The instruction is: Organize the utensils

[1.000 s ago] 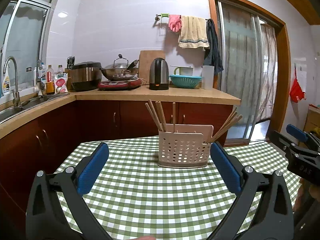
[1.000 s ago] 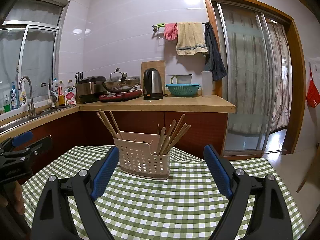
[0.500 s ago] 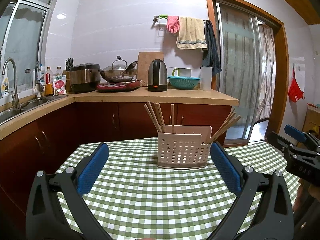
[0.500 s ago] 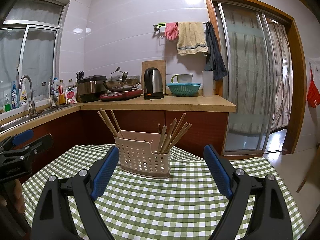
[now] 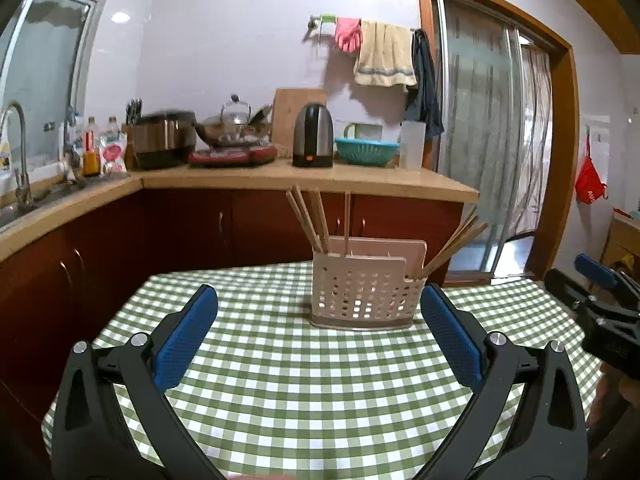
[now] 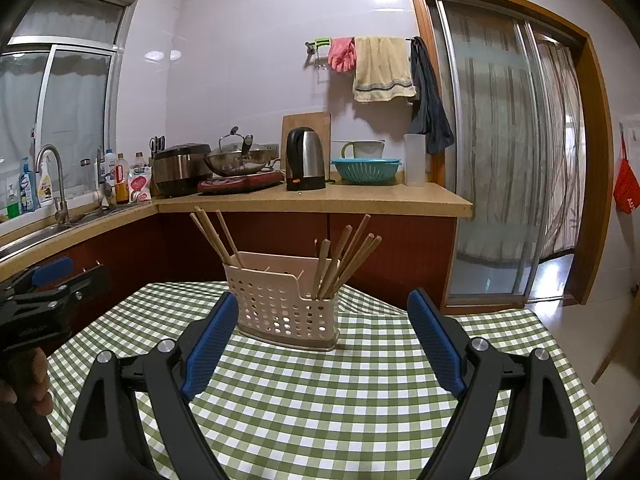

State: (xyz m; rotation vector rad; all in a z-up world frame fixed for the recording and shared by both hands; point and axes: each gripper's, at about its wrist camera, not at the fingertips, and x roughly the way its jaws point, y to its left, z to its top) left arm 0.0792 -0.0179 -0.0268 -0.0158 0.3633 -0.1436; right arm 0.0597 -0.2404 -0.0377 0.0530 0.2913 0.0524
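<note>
A beige perforated utensil holder (image 5: 363,295) stands on the green checked table (image 5: 304,392); it also shows in the right wrist view (image 6: 286,306). Wooden chopsticks lean out of its left end (image 5: 310,220) and its right end (image 5: 456,244), and show in the right wrist view (image 6: 344,260). My left gripper (image 5: 319,334) is open and empty, short of the holder. My right gripper (image 6: 323,340) is open and empty, just in front of the holder. Each gripper appears at the edge of the other's view.
A wooden counter (image 6: 312,200) behind the table carries a kettle (image 6: 305,159), wok, rice cooker and teal colander. A sink with a tap (image 6: 52,176) is at the left. A glass sliding door (image 6: 500,160) is at the right.
Both grippers stay open and empty. The left wrist view has shifted slightly, with the holder sitting a little higher in view. Nothing on the table has moved.
</note>
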